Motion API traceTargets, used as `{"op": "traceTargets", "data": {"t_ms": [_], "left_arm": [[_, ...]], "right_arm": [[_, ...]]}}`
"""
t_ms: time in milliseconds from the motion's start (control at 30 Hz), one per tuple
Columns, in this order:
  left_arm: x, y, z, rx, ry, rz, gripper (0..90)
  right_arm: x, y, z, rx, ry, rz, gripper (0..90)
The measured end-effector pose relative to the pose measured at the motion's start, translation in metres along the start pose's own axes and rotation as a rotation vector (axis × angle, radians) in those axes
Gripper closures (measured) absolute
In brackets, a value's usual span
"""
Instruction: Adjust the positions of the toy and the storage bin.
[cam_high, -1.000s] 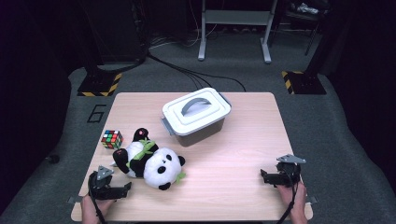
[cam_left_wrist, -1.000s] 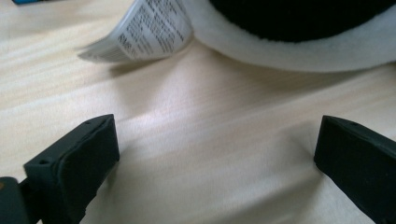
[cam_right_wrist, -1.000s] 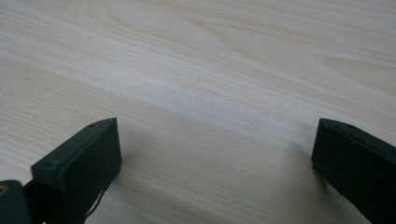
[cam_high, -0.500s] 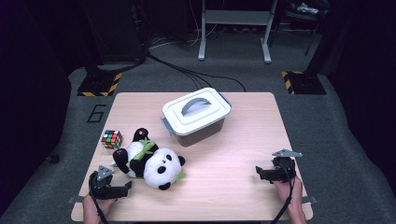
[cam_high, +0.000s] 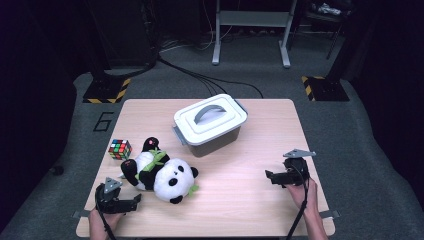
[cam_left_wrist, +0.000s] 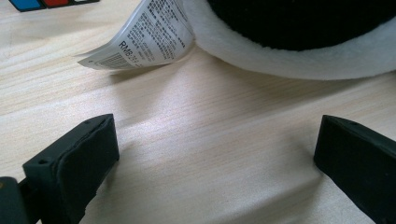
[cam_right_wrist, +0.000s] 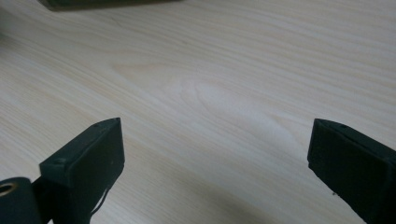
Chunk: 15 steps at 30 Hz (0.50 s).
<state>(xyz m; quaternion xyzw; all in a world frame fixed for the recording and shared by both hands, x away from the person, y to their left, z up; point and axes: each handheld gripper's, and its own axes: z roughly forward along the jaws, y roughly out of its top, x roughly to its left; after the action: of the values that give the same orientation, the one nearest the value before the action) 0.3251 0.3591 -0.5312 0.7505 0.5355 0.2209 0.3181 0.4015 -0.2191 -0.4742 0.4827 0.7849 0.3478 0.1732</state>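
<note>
Plush, rounded panda (cam_high: 162, 172) lies at the wooden table's (cam_high: 235, 195) front left — left gripper (cam_high: 131, 201) just beside it, jaws wide, empty; right gripper (cam_high: 270, 176) likewise spread — well apart.

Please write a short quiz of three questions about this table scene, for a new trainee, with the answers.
1. True or false: the lid of the white storage box is off.
2. Which thing lies nearest the left gripper? A) Rubik's cube B) panda plush toy C) the box
3. Fill the gap: the jaws of the right gripper stand ____ over bare table.

Key
1. False; the lid with its grey handle sits on the box.
2. B; the left gripper view shows the toy's white fur and sewn label just ahead of the jaws.
3. Open; nothing is between them.
</note>
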Motion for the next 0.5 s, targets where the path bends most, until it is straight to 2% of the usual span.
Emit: {"op": "traceTargets", "data": {"t_ms": [133,333,500], "left_arm": [[0.0,0.0,0.0,0.005,-0.001,0.007,0.0],[0.0,0.0,0.0,0.005,-0.001,0.007,0.0],[0.0,0.0,0.0,0.006,-0.002,0.007,0.0]], "right_arm": [[0.004,0.013,0.0,-0.005,0.025,0.0,3.1],[0.011,0.036,0.003,-0.014,0.04,-0.046,3.2],[0.015,0.055,0.008,-0.01,0.06,-0.062,3.1]]}}
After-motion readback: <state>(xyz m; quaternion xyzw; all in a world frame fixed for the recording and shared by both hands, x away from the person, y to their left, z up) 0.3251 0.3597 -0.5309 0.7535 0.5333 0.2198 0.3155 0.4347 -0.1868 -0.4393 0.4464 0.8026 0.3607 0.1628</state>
